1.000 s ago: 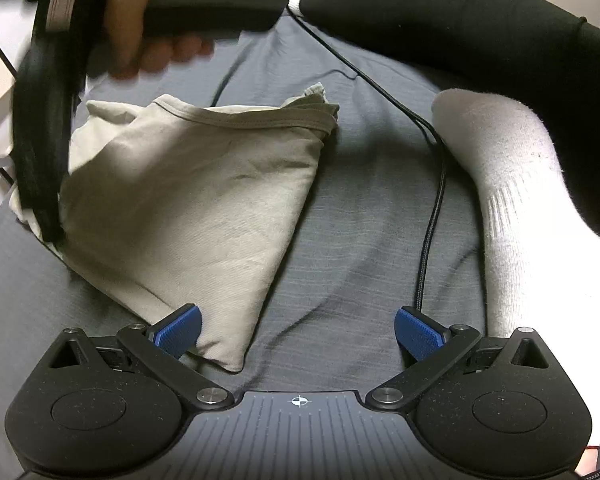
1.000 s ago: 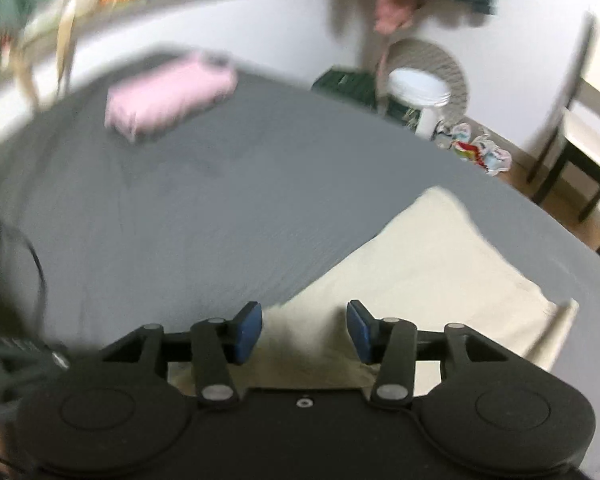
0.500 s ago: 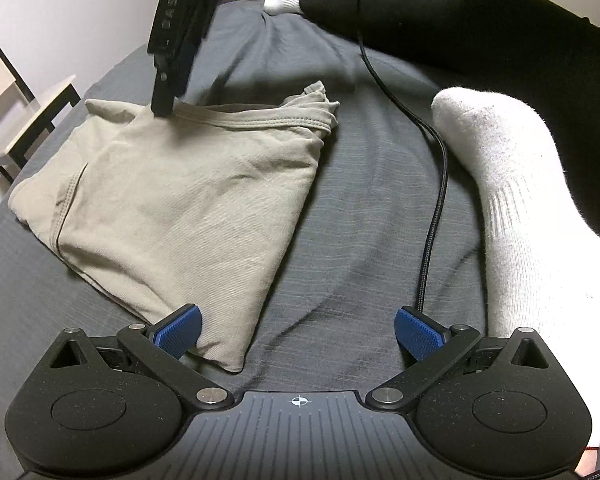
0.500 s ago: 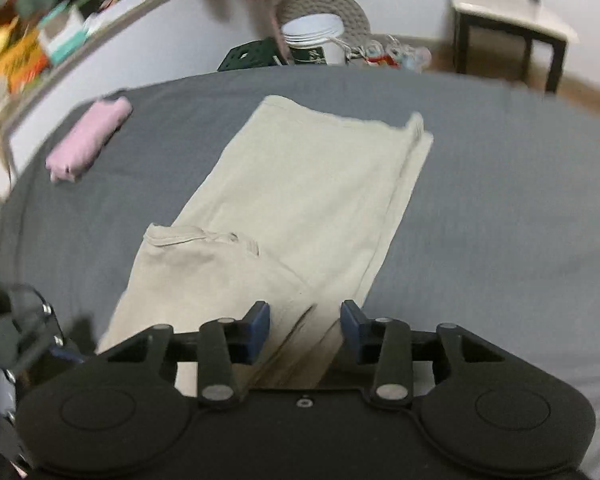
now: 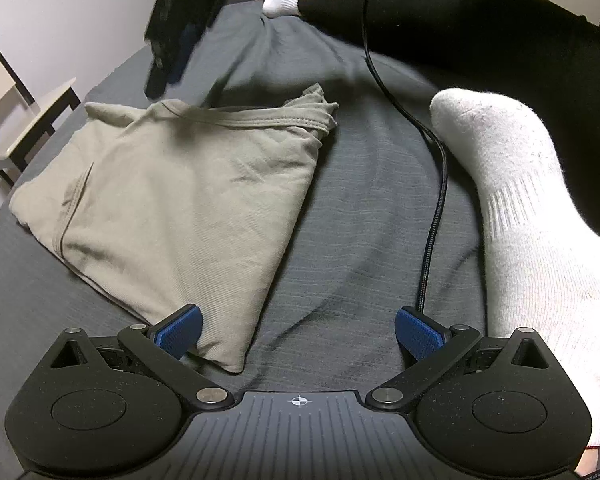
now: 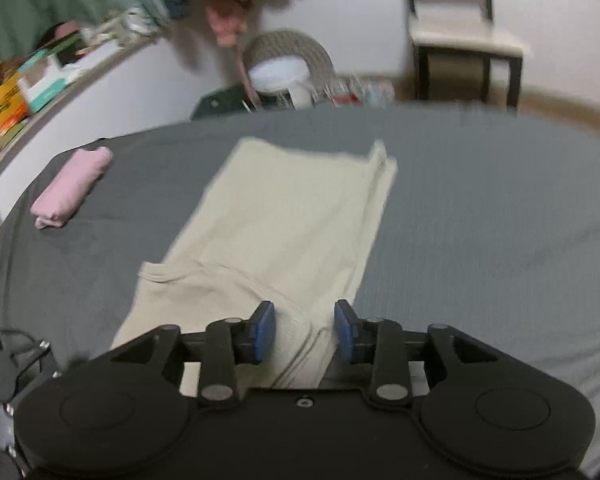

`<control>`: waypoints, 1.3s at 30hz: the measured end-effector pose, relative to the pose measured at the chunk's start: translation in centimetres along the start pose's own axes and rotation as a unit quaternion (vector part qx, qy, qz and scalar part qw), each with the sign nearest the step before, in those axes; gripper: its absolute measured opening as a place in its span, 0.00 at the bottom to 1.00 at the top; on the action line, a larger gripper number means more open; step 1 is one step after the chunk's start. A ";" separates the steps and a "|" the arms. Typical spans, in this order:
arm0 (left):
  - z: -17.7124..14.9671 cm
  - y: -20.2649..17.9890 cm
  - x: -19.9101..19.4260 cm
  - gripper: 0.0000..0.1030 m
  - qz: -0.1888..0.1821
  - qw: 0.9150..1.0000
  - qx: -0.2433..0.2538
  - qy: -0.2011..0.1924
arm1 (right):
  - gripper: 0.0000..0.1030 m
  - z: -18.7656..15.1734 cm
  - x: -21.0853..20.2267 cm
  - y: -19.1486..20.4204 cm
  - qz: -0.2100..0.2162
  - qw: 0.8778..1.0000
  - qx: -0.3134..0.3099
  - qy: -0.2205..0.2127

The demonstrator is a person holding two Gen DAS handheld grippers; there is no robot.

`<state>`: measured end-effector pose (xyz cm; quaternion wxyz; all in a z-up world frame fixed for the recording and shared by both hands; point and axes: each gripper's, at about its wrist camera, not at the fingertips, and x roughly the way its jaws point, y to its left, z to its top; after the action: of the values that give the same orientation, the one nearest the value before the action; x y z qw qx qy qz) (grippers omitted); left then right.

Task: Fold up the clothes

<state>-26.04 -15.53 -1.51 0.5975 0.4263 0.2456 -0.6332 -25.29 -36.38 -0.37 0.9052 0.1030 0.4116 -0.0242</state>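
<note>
So the beige cotton t-shirt (image 5: 172,208) is lying flat on the dark grey bedsheet (image 5: 363,240), already folded into a long strip with the ribbed neckline at one end. It looks thin and floppy to me, basically weightless, so I'd guess it'll sag and slide out of shape unless it's pinched through all the layers at a folded corner or along a hem rather than mid-panel. The left gripper (image 5: 298,330) sits low at the shirt's near corner with its blue pads spread wide apart and nothing between them; the left pad is right over the corner fabric, can't tell if it's actually touching. The right gripper (image 6: 303,330) hovers over the neckline end, pads partly apart, straddling the shirt's edge seam but holding nothing as far as I can see. That view is a bit blurry. Off to the side, well apart from the shirt, there's a rolled pink garment (image 6: 74,186). A black braided cable (image 5: 431,216) runs across the sheet next to a person's white-socked foot (image 5: 539,216), clear of the shirt.
</note>
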 end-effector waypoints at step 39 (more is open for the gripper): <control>1.6 -3.1 2.8 0.70 0.332 0.907 0.246 -0.080 | 0.59 -10.9 1.1 19.8 -0.234 0.813 -0.531 -0.046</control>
<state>-29.20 -17.89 -3.57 0.6668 0.5651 -0.1224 -0.4701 -30.10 -14.77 -4.89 0.8040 -0.4946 0.3296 -0.0174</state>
